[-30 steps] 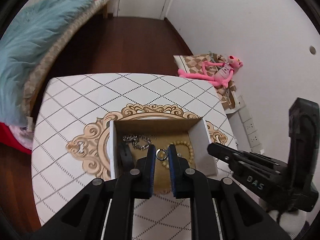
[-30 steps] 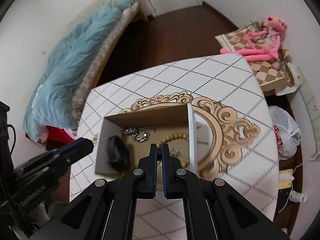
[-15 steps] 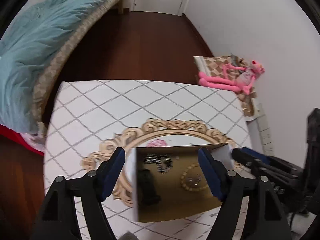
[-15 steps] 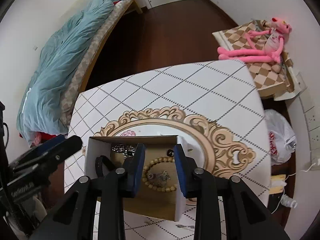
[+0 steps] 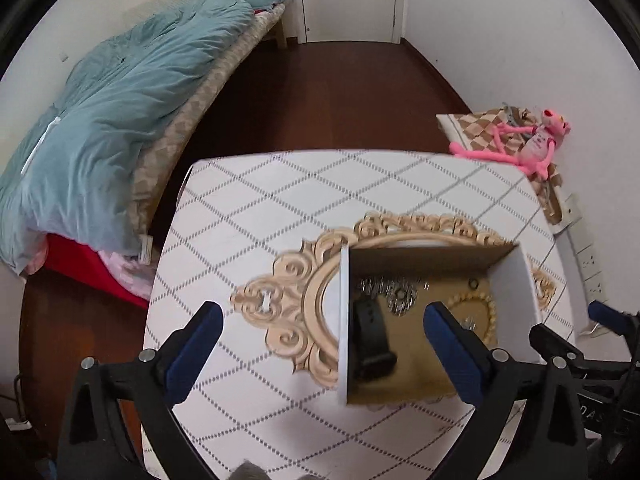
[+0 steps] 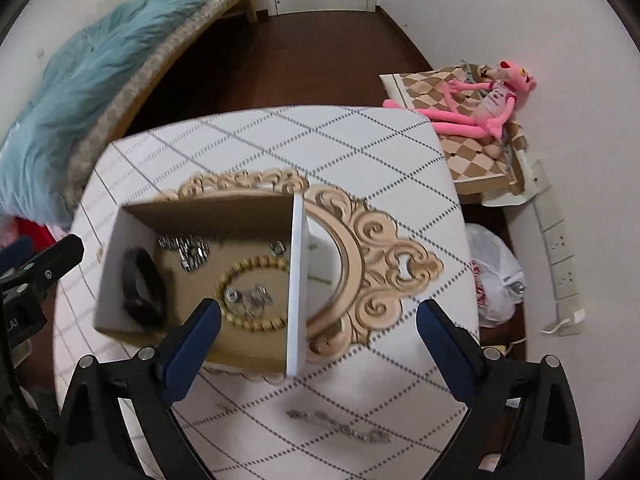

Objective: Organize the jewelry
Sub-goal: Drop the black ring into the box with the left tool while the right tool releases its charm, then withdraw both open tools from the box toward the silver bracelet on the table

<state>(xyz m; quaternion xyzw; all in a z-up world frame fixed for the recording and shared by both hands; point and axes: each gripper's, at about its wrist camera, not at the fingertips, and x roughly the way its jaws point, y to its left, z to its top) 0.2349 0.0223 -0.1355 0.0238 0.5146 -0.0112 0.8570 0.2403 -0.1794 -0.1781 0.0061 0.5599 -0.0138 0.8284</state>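
Table: table (image 6: 360, 140) in white quilted diamond cover, with an ornate gold-framed mirror (image 6: 384, 264) lying under the box.
Room: dark wood floor; bed with blue quilt (image 5: 104, 120) beyond the box, pink plush toy (image 6: 476, 100) off toward the wall.
Box: open cardboard box (image 6: 298, 280) holds bead bracelet (image 6: 250, 280), silver chain (image 6: 188, 250), black band (image 6: 142, 284), small ring (image 6: 277, 247).
Left gripper (image 5: 320, 344): spread wide, empty, above the box's left wall.
Right gripper (image 6: 318, 334): spread wide, empty, above the box's right wall.
Change: a second ago both were nearly closed, the left pinching a ring; both have since opened and lifted.
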